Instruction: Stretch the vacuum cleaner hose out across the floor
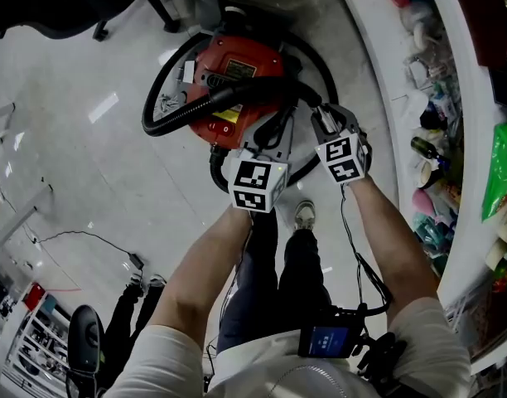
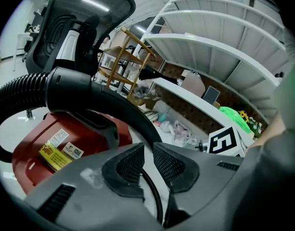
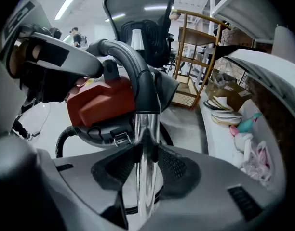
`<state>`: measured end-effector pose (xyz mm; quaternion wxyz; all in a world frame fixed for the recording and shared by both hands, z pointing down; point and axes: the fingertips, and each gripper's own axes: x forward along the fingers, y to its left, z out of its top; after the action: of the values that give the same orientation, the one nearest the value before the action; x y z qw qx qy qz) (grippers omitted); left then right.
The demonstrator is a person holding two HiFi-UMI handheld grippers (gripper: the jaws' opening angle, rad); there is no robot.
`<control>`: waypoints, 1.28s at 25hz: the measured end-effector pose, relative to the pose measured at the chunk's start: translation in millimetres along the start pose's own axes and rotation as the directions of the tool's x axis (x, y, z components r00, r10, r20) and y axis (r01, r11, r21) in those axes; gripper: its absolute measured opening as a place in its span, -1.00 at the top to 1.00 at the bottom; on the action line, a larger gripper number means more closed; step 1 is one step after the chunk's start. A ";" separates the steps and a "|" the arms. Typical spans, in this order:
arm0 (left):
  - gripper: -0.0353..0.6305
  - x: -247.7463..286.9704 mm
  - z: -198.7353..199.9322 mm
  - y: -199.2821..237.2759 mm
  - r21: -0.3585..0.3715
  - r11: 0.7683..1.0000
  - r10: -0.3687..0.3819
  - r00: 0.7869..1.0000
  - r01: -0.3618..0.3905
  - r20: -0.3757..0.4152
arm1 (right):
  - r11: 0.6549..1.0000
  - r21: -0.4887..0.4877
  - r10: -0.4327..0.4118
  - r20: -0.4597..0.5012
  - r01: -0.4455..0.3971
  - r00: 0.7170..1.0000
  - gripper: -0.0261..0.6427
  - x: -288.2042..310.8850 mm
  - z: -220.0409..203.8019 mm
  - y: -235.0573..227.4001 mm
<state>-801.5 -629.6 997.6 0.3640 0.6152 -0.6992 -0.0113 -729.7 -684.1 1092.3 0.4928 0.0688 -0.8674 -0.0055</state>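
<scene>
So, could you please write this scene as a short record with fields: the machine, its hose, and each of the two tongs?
machine: red vacuum cleaner, standing on the pale floor
hose: black hose, curled around the cleaner, not stretched out
left gripper: tongs nearly together, slim gap, nothing between them
right gripper: tongs wide apart, chrome tube between them; no firm clamp evident
task state: stretching not yet begun
</scene>
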 end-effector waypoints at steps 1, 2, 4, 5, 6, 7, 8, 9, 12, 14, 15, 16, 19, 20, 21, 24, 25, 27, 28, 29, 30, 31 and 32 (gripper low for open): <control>0.77 -0.7 0.2 -1.7 -0.004 1.000 -0.004 1.000 0.004 -0.001 | 1.000 -0.001 -0.001 0.000 0.001 1.000 0.47 -4.2 -0.7 1.8; 0.74 -1.4 0.5 -3.5 -0.008 1.000 -0.010 1.000 0.010 0.000 | 1.000 -0.002 -0.003 0.000 0.003 1.000 0.47 -8.2 -1.3 3.6; 0.66 -3.1 2.3 -7.7 -0.020 0.999 -0.027 1.000 0.027 0.007 | 1.000 -0.004 -0.007 0.000 0.007 1.000 0.47 -15.2 -2.2 6.8; 0.62 -4.2 4.2 -10.1 -0.026 0.999 -0.037 0.999 0.037 0.014 | 1.000 -0.004 -0.010 -0.001 0.010 1.000 0.47 -18.3 -2.5 7.8; 0.58 -5.2 6.6 -12.5 -0.030 0.998 -0.045 0.999 0.046 0.023 | 1.000 -0.004 -0.014 -0.001 0.014 1.000 0.47 -21.3 -2.6 8.5; 0.53 -6.3 9.0 -14.6 -0.033 0.998 -0.052 0.998 0.053 0.032 | 1.000 -0.005 -0.018 -0.001 0.018 1.000 0.47 -24.2 -2.4 9.0; 0.49 -7.3 11.4 -16.4 -0.034 0.998 -0.055 0.998 0.057 0.040 | 1.000 -0.005 -0.021 -0.001 0.021 1.000 0.46 -27.2 -2.0 9.7; 0.46 -8.3 13.6 -17.9 -0.036 0.998 -0.057 0.997 0.058 0.048 | 1.000 -0.007 -0.024 0.001 0.024 1.000 0.47 -30.3 -1.4 10.9; 0.37 -11.5 21.3 -22.3 -0.047 0.997 -0.052 0.996 0.055 0.074 | 0.999 -0.020 -0.029 0.011 0.029 1.000 0.47 -40.1 2.3 16.8; 0.37 -14.4 26.7 -25.2 -0.066 0.996 -0.046 0.995 0.052 0.091 | 0.999 -0.030 -0.034 0.019 0.035 0.999 0.47 -47.0 4.4 21.6; 0.37 -16.4 28.6 -26.9 -0.078 0.996 -0.044 0.994 0.052 0.097 | 0.999 -0.033 -0.039 0.021 0.040 0.999 0.47 -50.6 4.9 23.5; 0.35 -18.9 29.9 -29.2 -0.085 0.995 -0.045 0.994 0.054 0.101 | 0.998 -0.032 -0.045 0.022 0.046 0.999 0.47 -54.2 5.1 24.9; 0.35 -28.4 34.3 -38.0 -0.112 0.992 -0.042 0.992 0.055 0.117 | 0.997 -0.029 -0.068 0.022 0.069 0.997 0.47 -65.5 5.3 27.6; 0.34 -31.9 36.8 -40.8 -0.138 0.989 -0.035 0.991 0.053 0.128 | 0.997 -0.030 -0.075 0.022 0.075 0.997 0.47 -69.3 5.6 28.6; 0.34 -35.3 40.2 -43.3 -0.169 0.984 -0.026 0.989 0.050 0.143 | 0.996 -0.031 -0.081 0.023 0.082 0.996 0.47 -73.2 6.4 29.4; 0.34 -45.1 55.1 -49.6 -0.230 0.972 0.005 0.981 0.040 0.192 | 0.995 -0.032 -0.097 0.037 0.098 0.995 0.47 -85.6 13.4 32.4; 0.34 -48.3 61.0 -51.7 -0.234 0.972 0.012 0.979 0.037 0.205 | 0.994 -0.031 -0.101 0.044 0.102 0.994 0.47 -90.1 16.5 33.9; 0.32 -53.6 73.0 -57.5 -0.221 0.975 0.014 0.975 0.037 0.223 | 0.993 -0.024 -0.112 0.059 0.114 0.992 0.47 -99.2 23.1 34.6; 0.32 -55.6 79.1 -61.3 -0.209 0.977 0.010 0.973 0.039 0.229 | 0.992 -0.018 -0.121 0.066 0.122 0.991 0.47 -103.7 26.8 33.3; 0.32 -57.8 85.1 -65.1 -0.199 0.979 0.006 0.972 0.042 0.235 | 0.991 -0.013 -0.129 0.072 0.130 0.989 0.47 -108.4 30.7 31.5; 0.32 -60.6 91.0 -68.6 -0.194 0.980 0.005 0.970 0.043 0.241 | 0.990 -0.010 -0.136 0.078 0.137 0.988 0.47 -113.4 34.7 30.2; 0.32 -64.4 96.8 -71.8 -0.196 0.980 0.007 0.969 0.044 0.249 | 0.990 -0.009 -0.140 0.084 0.141 0.987 0.47 -119.1 39.0 29.7; 0.32 -68.8 102.6 -75.0 -0.201 0.979 0.008 0.966 0.045 0.257 | 0.990 -0.009 -0.142 0.091 0.143 0.986 0.47 -125.4 43.4 29.6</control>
<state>-792.7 -632.4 853.4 0.3318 0.5742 -0.7298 -0.1662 -706.9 -641.6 965.2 0.4520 0.1267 -0.8815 -0.0505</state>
